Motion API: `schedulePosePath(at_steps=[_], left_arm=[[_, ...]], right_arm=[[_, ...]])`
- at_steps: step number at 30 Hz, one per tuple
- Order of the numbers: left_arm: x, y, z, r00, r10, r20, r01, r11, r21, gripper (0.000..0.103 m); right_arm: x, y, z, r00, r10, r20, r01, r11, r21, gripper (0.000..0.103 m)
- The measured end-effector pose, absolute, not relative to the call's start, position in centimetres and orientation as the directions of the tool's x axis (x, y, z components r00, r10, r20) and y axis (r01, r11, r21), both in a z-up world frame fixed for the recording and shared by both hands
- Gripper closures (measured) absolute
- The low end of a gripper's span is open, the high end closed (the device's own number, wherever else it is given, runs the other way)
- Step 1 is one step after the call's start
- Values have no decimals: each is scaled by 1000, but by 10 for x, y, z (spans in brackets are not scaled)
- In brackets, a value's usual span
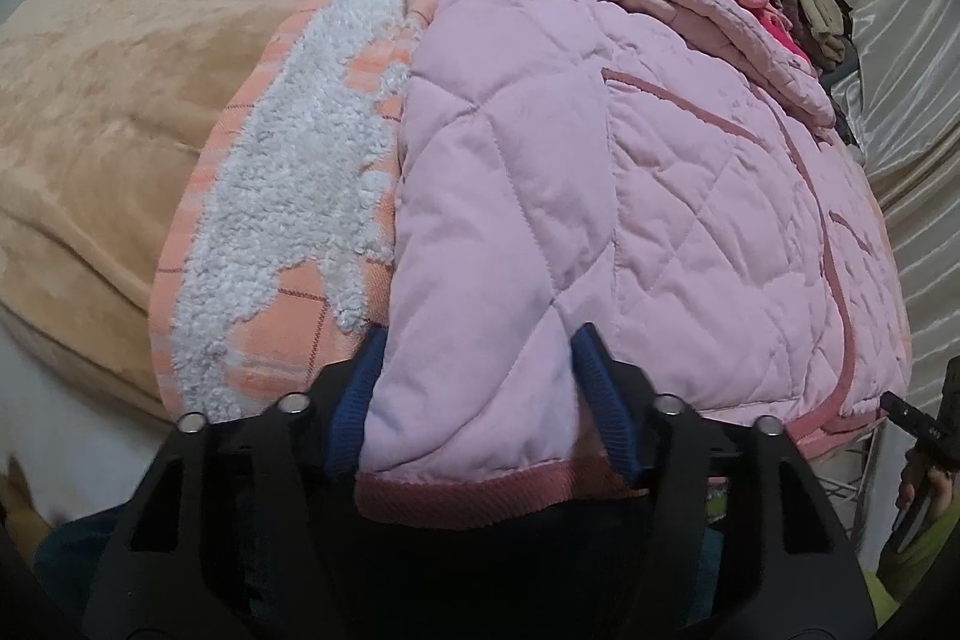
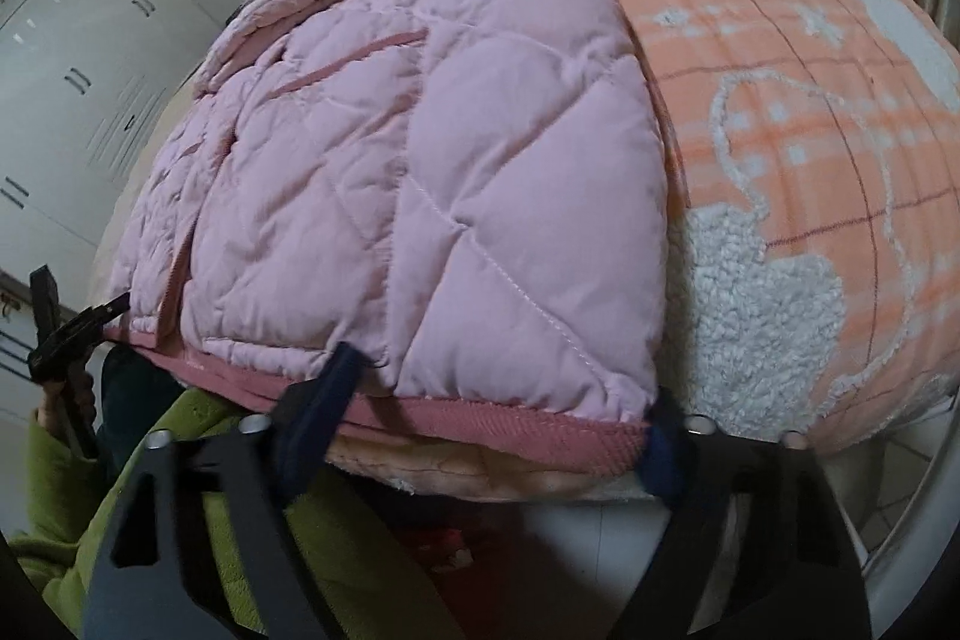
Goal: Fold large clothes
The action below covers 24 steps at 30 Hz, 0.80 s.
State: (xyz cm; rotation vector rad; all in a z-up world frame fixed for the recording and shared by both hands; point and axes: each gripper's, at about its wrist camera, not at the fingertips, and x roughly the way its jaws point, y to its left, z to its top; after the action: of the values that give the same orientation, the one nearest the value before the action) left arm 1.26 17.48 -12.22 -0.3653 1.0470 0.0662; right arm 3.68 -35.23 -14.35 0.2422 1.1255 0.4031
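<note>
We angle both grippers steeply down at the bed's near edge. The left gripper [image 1: 480,400] fingers clamp the pink quilted jacket [image 1: 600,172] at its hem; the right gripper [image 2: 498,418] fingers straddle the hem, contact unclear. The jacket lies on an orange blanket [image 2: 810,100].

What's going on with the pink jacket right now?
Left gripper clamped on pink jacket hem. Right gripper straddling hem, grip unclear. Jacket flat on orange blanket. Nothing in the way.
</note>
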Motion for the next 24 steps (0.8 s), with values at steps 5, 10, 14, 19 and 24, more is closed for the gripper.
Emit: schedulePosePath(at_steps=[5, 10, 14, 19, 24], left_arm=[[11, 161, -105, 545, -86, -834, -193, 955, -224, 85], [9, 153, -77, 608, -67, -791, -168, 963, -212, 91], [11, 147, -55, 653, -51, -756, -152, 969, -196, 92], [19, 142, -30, 694, -33, -719, -141, 973, -181, 92], [29, 141, -8, 727, -22, -687, -133, 976, -173, 92]], right_arm=[[32, -358, -120, 428, 473, -770, -233, 881, 412, 82], [32, -356, -85, 514, 525, -678, -307, 851, 426, 89], [38, -357, -56, 581, 539, -610, -336, 841, 424, 90], [50, -358, -33, 640, 540, -547, -345, 838, 424, 90], [65, -361, -16, 677, 532, -509, -341, 839, 424, 90]])
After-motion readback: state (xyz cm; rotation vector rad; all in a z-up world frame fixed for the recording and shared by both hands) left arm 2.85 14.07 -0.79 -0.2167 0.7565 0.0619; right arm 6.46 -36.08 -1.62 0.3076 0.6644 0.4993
